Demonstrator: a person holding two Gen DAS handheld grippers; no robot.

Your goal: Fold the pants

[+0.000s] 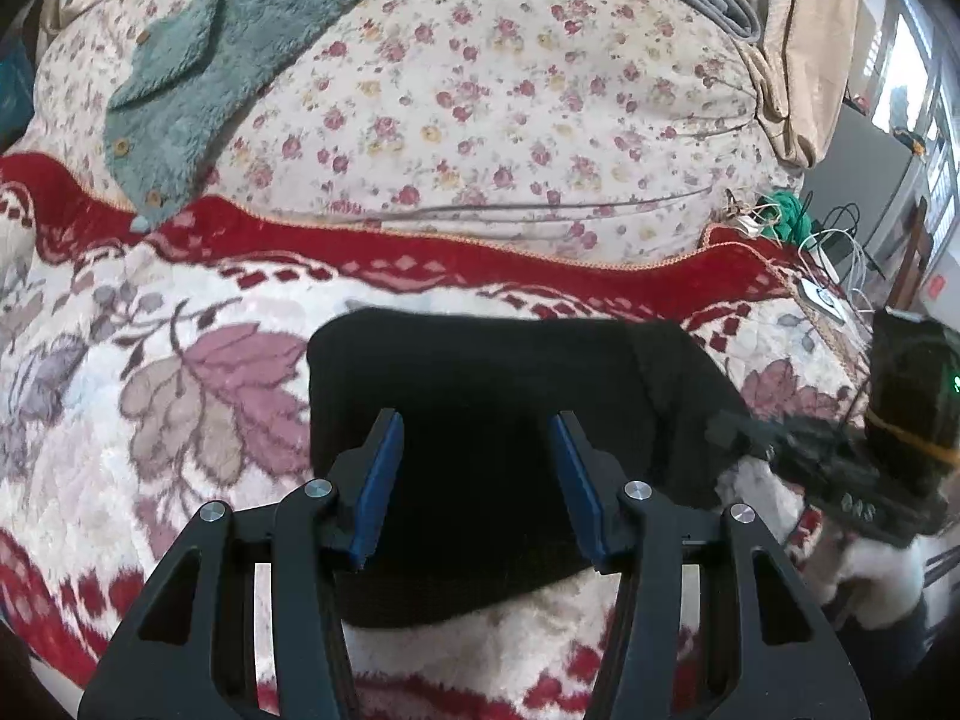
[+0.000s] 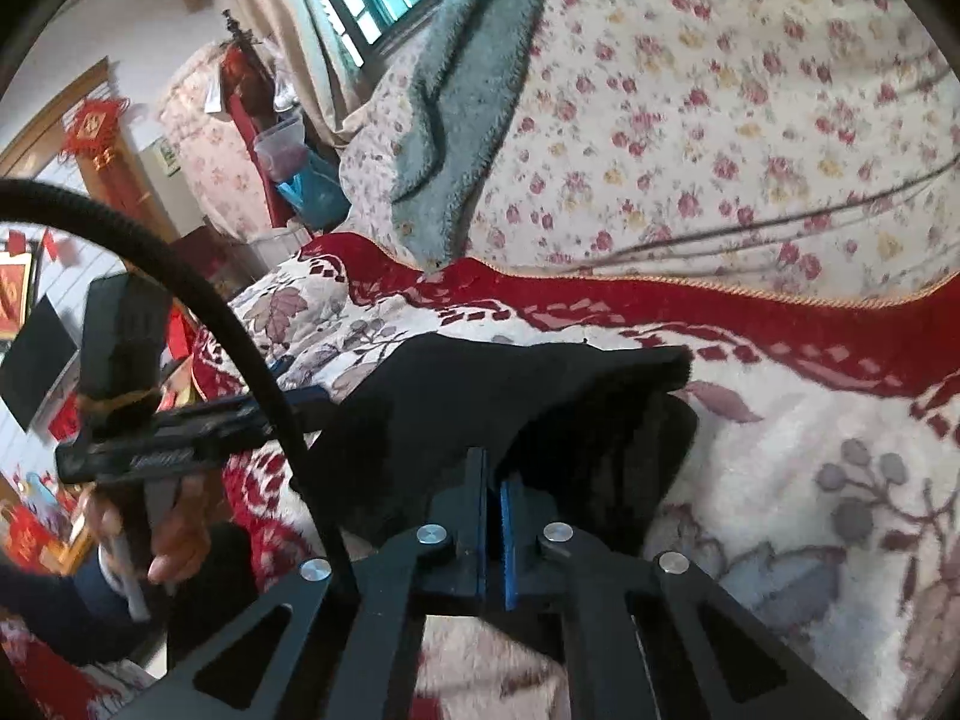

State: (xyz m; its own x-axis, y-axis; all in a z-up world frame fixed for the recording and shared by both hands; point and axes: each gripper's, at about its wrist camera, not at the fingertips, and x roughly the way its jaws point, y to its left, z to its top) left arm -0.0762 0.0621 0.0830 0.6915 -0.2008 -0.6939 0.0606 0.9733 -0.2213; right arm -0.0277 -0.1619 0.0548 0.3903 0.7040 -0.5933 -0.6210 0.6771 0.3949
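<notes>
The black pants (image 1: 480,372) lie folded into a compact block on the white and red floral blanket (image 1: 198,396). My left gripper (image 1: 474,426) is open, its blue pads apart just above the pants. The right gripper shows at that view's right edge (image 1: 750,438), at the block's right side. In the right wrist view my right gripper (image 2: 493,474) is shut on the near edge of the pants (image 2: 480,396), lifting a fold. The left gripper (image 2: 300,402) shows at the left, held by a hand.
A rose-print quilt (image 1: 510,108) lies behind the blanket with a teal fleece garment (image 1: 240,36) on it. Cables and a charger (image 1: 828,294) lie at the bed's right edge. A black cable (image 2: 180,276) arcs across the right wrist view. Furniture and red decorations (image 2: 90,126) stand at left.
</notes>
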